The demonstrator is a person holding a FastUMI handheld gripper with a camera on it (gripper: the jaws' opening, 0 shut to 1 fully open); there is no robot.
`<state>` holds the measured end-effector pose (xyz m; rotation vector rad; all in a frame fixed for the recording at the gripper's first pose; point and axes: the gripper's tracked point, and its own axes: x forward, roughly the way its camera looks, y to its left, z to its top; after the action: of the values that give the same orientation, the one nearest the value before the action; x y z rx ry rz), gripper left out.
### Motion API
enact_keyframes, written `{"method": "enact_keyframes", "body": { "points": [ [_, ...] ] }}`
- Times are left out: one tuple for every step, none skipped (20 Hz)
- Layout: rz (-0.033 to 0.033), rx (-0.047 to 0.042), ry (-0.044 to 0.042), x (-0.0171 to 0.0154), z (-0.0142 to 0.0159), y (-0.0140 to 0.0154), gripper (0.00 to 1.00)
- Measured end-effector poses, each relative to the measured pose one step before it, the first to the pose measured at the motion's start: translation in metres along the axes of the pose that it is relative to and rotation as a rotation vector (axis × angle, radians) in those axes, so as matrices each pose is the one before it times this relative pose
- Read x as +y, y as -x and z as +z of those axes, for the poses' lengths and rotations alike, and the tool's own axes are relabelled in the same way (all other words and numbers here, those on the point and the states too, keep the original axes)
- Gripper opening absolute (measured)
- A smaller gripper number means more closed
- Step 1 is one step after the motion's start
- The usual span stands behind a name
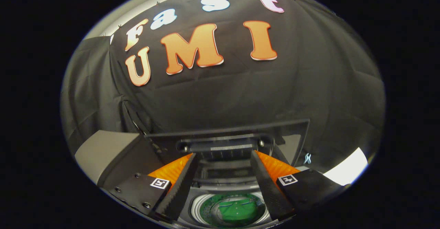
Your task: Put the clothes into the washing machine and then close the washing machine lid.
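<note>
Green clothing (pixel 237 210) is lying at the bottom of the washing machine drum (pixel 206 208), seen below and between the fingers, so loading is judged done. The gripper (pixel 223 160) is being held spread and empty, its tips just at the raised lid's (pixel 227 132) handle bar (pixel 220 148), presumably for pulling it down. Black booth cloth (pixel 240 95) is hanging beyond; nothing is blocking the lid.
</note>
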<state>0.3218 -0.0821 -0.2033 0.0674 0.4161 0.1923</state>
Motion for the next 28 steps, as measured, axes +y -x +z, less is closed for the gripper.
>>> {"method": "enact_keyframes", "body": {
  "points": [
    [-0.00421, -0.01119, 0.01274, 0.00027, 0.01181, -0.01032, 0.99],
    [-0.00307, -0.00753, 0.00759, -0.00301, 0.00952, -0.00750, 0.99],
    [-0.00481, 0.00192, 0.00487, -0.00103, 0.00675, -0.00931, 0.99],
    [-0.01092, -0.00514, -0.00652, -0.00360, 0.00730, -0.00902, 0.99],
    [-0.00409, -0.00482, -0.01249, -0.00110, 0.00733, -0.00925, 0.99],
    [-0.00698, -0.00050, -0.01096, -0.00083, 0.00529, -0.00761, 0.99],
    [-0.00777, 0.00186, -0.00668, -0.00120, 0.00220, -0.00898, 0.99],
    [-0.00501, 0.00657, -0.00188, -0.00110, -0.00025, -0.00821, 0.99],
    [-0.00406, 0.00679, 0.00702, 0.00020, -0.00078, -0.00932, 0.99],
    [-0.00581, 0.00831, 0.01017, -0.00107, -0.00319, -0.00882, 0.99],
    [-0.00400, 0.01240, 0.00578, -0.00118, -0.00441, -0.00530, 0.99],
    [-0.00342, 0.01528, 0.00120, -0.00036, -0.00429, -0.00438, 0.99],
    [-0.00367, 0.02142, 0.00080, -0.00075, -0.00562, -0.00415, 0.99],
    [-0.01309, -0.00433, 0.01923, -0.00287, -0.00298, -0.00060, 0.99],
    [-0.00601, 0.00243, 0.01145, -0.00007, 0.00086, -0.00272, 0.99],
    [-0.00409, -0.00122, 0.02473, 0.00060, -0.00185, 0.00413, 0.98],
    [-0.00118, 0.00046, 0.01163, 0.00014, -0.00116, 0.00082, 0.97],
    [0.00034, -0.00251, -0.01009, -0.00066, -0.00061, 0.00466, 0.97],
    [0.00266, -0.00265, -0.01007, 0.00030, 0.00003, 0.00419, 0.97],
    [0.00203, -0.00247, -0.00205, 0.00030, -0.00226, 0.00525, 0.97],
    [0.00089, -0.00259, 0.00522, 0.00000, -0.00158, 0.00412, 0.97],
    [-0.00135, -0.00500, 0.00298, -0.00014, -0.00176, 0.00549, 0.97],
    [-0.00255, -0.00254, -0.00055, 0.00015, -0.00255, 0.00658, 0.97],
    [-0.00325, -0.00255, 0.00023, 0.00022, -0.00214, 0.00437, 0.97],
    [-0.00308, -0.00287, 0.00245, 0.00016, -0.00123, 0.00509, 0.97],
    [-0.00353, -0.00251, 0.00174, -0.00010, -0.00226, 0.00691, 0.97],
    [-0.00409, -0.00064, -0.00060, 0.00033, -0.00235, 0.00485, 0.97],
    [-0.00486, 0.00108, 0.00051, 0.00046, -0.00268, 0.00455, 0.97]
  ]
}}
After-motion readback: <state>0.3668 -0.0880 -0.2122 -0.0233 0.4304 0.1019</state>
